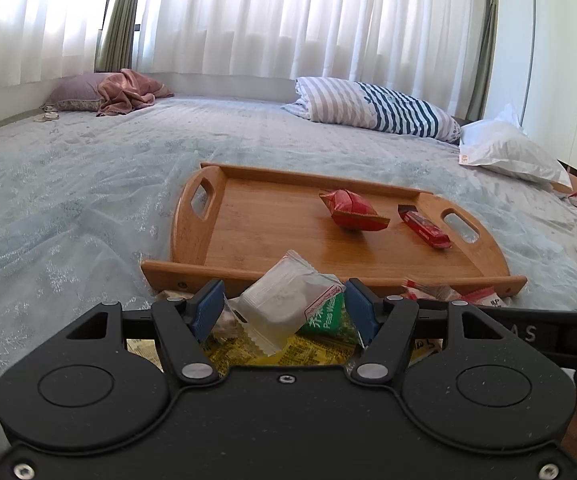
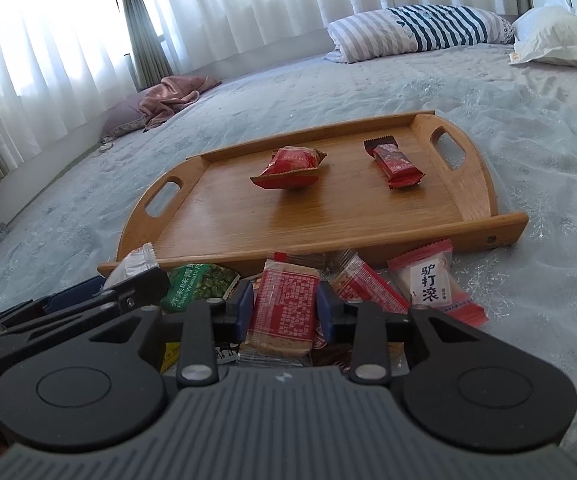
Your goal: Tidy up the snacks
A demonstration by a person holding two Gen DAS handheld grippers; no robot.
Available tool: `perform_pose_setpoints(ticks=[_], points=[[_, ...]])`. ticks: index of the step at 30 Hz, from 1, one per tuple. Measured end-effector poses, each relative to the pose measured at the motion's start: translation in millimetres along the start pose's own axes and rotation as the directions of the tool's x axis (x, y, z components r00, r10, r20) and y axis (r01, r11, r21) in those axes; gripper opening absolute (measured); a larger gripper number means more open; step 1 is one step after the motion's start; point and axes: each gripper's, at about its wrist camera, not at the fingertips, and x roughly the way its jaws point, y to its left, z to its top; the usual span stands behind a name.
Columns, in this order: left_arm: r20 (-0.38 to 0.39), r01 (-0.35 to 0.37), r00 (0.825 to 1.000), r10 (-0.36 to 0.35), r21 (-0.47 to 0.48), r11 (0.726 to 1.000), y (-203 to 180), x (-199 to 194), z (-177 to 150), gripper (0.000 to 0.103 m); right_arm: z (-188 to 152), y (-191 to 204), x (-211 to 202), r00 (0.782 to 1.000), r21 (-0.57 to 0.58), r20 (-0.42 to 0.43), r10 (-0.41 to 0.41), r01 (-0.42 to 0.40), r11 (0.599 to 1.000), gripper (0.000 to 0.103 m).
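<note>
A wooden tray (image 1: 268,236) (image 2: 248,224) lies on the bed with a puffy red packet (image 1: 352,210) (image 2: 290,168) and a slim red bar (image 1: 424,226) (image 2: 396,164) on it. A pile of snacks lies just before the tray's near rim, among them a green wasabi-pea packet (image 1: 324,318) (image 2: 196,284) and a white-and-red packet (image 2: 428,284). My left gripper (image 1: 284,308) is shut on a white translucent packet (image 1: 284,300), tilted above the pile. My right gripper (image 2: 285,308) grips a red-wrapped snack bar (image 2: 286,310), its blue pads pressing both sides.
The bed's pale blue cover (image 1: 68,200) stretches around the tray. A striped pillow (image 1: 380,108) and a white pillow (image 1: 508,152) lie at the far right, a pink blanket (image 1: 128,92) at the far left. White curtains hang behind.
</note>
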Motion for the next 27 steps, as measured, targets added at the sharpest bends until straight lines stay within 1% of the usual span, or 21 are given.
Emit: perform_pose_setpoints(ticks=[6,15,17,21,23,25,27], points=[[0.013,-0.002,1.0,0.002,0.005,1.0,1,5,11,0.064,12,2,-9,0.998,-0.038,0.055,-0.016,0.018,0.999,0.038],[0.022,-0.006,1.0,0.006,0.001,1.0,2,30,43,0.064,49,-14,-4,0.989,-0.07,0.129,-0.069,0.078,0.994,0.039],[0.025,-0.007,1.0,0.007,0.005,1.0,3,37,52,0.064,59,-18,1,0.988,-0.078,0.14,-0.067,0.078,0.994,0.039],[0.019,-0.007,1.0,0.007,0.005,1.0,2,57,70,0.064,78,-25,12,0.987,-0.107,0.15,-0.06,0.077,0.991,0.039],[0.008,-0.007,1.0,0.007,-0.003,1.0,3,69,79,0.064,87,-28,20,0.988,-0.122,0.15,-0.045,0.064,0.99,0.039],[-0.007,-0.006,1.0,0.006,-0.003,1.0,2,82,86,0.064,95,-32,28,0.99,-0.129,0.143,-0.02,0.038,0.991,0.039],[-0.022,-0.013,1.0,0.013,0.007,1.0,0,96,92,0.064,103,-35,40,0.992,-0.138,0.119,-0.033,0.049,0.989,0.039]])
